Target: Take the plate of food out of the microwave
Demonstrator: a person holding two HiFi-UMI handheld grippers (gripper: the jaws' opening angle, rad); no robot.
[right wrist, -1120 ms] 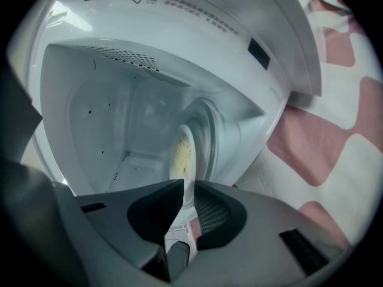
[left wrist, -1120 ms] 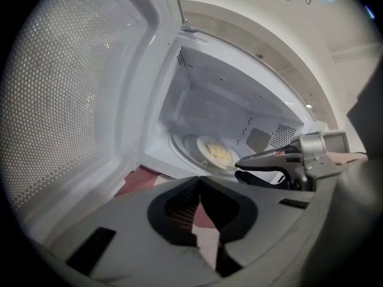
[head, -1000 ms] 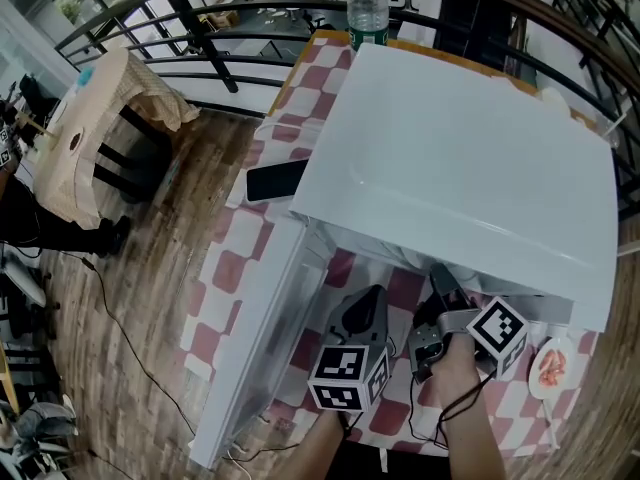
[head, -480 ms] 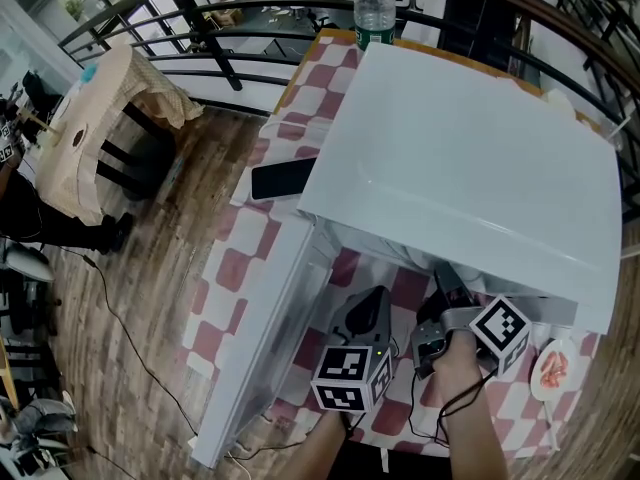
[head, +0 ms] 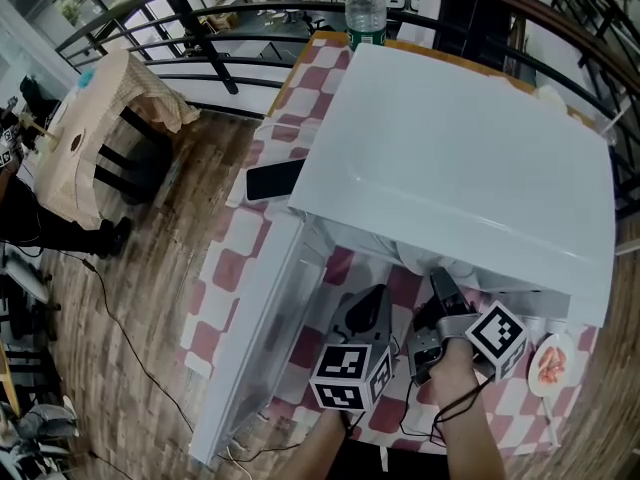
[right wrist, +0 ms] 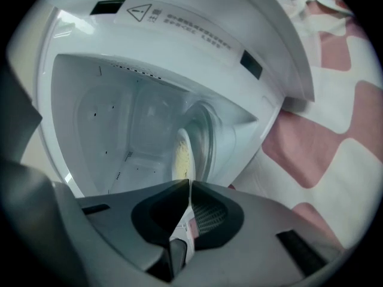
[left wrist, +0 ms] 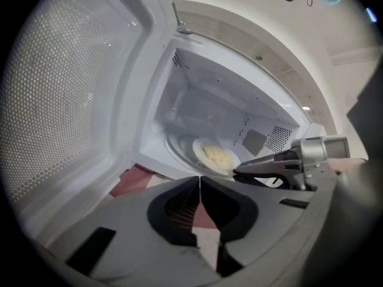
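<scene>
A white microwave (head: 460,158) stands on the table with its door (head: 260,338) swung open to the left. Inside, a white plate of pale yellow food (left wrist: 214,155) lies on the glass turntable. In the right gripper view, the plate of food (right wrist: 181,154) shows edge-on. My right gripper (head: 437,283) reaches into the opening. Its jaws are closing, and the right gripper (right wrist: 190,185) has the plate's near rim between its tips. In the left gripper view the right gripper (left wrist: 239,171) meets that rim. My left gripper (left wrist: 199,181) is shut on nothing, and the left gripper (head: 370,303) hangs just outside the opening.
A black phone (head: 277,179) lies on the red-checked tablecloth (head: 225,268) left of the microwave. A water bottle (head: 366,6) stands behind it. A small plate with red food (head: 548,366) sits at the front right. A wicker stool (head: 90,128) stands on the wooden floor to the left.
Both grippers stay at the microwave's opening; only the head view shifts slightly.
</scene>
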